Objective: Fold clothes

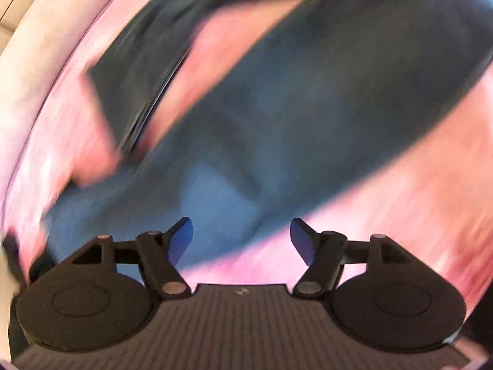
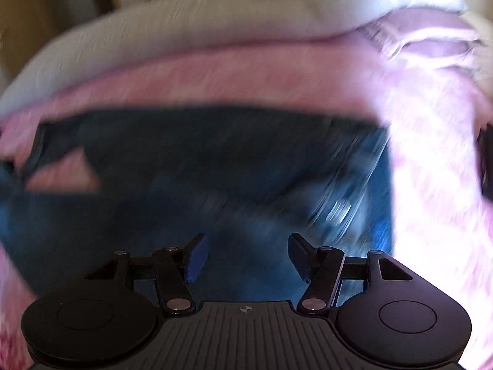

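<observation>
A pair of dark blue jeans (image 1: 277, 108) lies spread on a pink bedcover (image 1: 416, 185). Both views are blurred by motion. In the left wrist view the legs run up and away, with a strip of pink between them. My left gripper (image 1: 242, 240) is open and empty, just above the near edge of the jeans. In the right wrist view the jeans (image 2: 185, 169) fill the middle, with the waistband and a metal button (image 2: 340, 209) to the right. My right gripper (image 2: 246, 257) is open and empty over the denim.
The pink bedcover (image 2: 431, 185) surrounds the jeans. A white duvet (image 2: 215, 21) is bunched along the far side of the bed. Beyond it stands wooden furniture (image 2: 27, 18). A pale surface (image 1: 34, 46) edges the bed at the left.
</observation>
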### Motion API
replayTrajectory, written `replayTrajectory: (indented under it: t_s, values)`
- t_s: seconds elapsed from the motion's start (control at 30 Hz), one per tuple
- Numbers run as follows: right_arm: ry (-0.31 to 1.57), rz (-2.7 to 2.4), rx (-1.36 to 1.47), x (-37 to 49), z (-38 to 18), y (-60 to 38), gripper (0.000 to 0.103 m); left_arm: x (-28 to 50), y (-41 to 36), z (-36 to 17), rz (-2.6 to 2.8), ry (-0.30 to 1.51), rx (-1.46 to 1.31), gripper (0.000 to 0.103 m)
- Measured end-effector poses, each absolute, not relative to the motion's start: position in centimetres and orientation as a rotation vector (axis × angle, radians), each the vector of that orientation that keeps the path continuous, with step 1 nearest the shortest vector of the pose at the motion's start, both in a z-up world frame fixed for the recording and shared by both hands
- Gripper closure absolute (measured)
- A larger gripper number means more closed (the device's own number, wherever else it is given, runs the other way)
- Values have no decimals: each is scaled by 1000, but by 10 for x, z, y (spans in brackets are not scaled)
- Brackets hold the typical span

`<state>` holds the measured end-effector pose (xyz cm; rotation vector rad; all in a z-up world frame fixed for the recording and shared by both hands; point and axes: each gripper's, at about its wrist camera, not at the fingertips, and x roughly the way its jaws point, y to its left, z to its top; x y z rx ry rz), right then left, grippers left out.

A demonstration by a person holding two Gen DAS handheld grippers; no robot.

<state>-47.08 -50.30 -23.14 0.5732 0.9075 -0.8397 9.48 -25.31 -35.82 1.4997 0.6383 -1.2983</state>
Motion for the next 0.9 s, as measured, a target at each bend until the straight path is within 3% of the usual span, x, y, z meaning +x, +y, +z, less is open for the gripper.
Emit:
replayTrajectory:
  t_s: [0.2, 0.33, 0.43, 0.47, 0.53, 0.7, 0.77, 0.9]
  values:
    - [984, -991, 851, -460, -262, -428, 42, 152, -203, -387, -1321, 377, 1674, 36]
    - [1001, -1118, 948, -459, -272, -391, 42, 155, -190, -402, -1445, 119, 1739, 27]
    - [904, -1246, 1125, -476, -275, -378, 42, 150, -187, -402, -1472, -39, 1759, 28]
    - [882, -1295, 1162, -482, -275, -376, 42, 151, -186, -404, -1467, -83, 1766, 33]
    - [1038, -1320, 983, -471, -274, -373, 42, 151, -188, -405, -1455, -153, 1783, 41]
    - [1465, -921, 74, -425, -295, -336, 42, 144, -191, -424, -1409, -230, 1834, 41]
    - [1540, -772, -195, -424, -314, -321, 42, 140, -194, -432, -1360, -250, 1846, 40]
    - [1503, -588, -450, -441, -343, -318, 42, 131, -199, -442, -1247, -233, 1848, 43]
